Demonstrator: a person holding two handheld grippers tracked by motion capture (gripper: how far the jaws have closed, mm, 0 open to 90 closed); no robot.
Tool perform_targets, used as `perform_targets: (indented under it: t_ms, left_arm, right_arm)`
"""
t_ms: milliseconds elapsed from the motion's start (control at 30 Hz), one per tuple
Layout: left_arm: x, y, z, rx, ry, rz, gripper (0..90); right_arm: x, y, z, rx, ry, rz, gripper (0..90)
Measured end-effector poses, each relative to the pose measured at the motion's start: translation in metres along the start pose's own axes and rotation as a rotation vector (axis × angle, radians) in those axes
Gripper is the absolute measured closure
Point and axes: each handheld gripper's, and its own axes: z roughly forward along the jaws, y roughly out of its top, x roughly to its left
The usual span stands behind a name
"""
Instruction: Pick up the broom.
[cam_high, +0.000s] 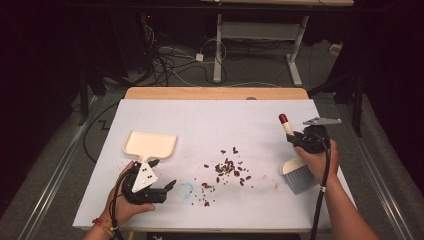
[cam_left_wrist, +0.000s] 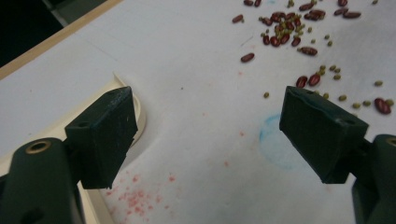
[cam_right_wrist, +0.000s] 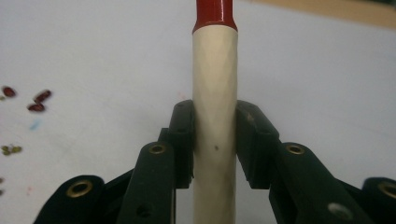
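Observation:
A small brush has a cream handle (cam_high: 287, 128) with a red tip and grey bristles (cam_high: 299, 176). My right gripper (cam_high: 301, 139) is shut on that handle at the right of the white table. In the right gripper view the two jaws press on the handle (cam_right_wrist: 215, 84) from both sides. Red and small green beans (cam_high: 227, 170) lie scattered at mid table. A cream dustpan (cam_high: 150, 144) lies flat at the left. My left gripper (cam_high: 162, 173) stands open just in front of it with nothing between its jaws. One jaw is next to the dustpan's handle end (cam_left_wrist: 139, 112), and the beans (cam_left_wrist: 289, 35) lie beyond.
The white board (cam_high: 215, 120) covers a wooden table whose far edge (cam_high: 215, 93) shows. A faint blue stain (cam_high: 186, 190) marks the board near my left gripper. Beyond the table are cables and a desk frame (cam_high: 220, 50) on the floor.

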Motion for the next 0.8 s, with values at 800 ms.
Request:
perform_targets:
  t_ms: [800]
  left_arm:
    - [-0.098,0.143,0.085,-0.118,-0.327,0.160,21.1]
  right_arm:
    - [0.059,0.005,-0.077,-0.435,0.081,-0.093,71.0]
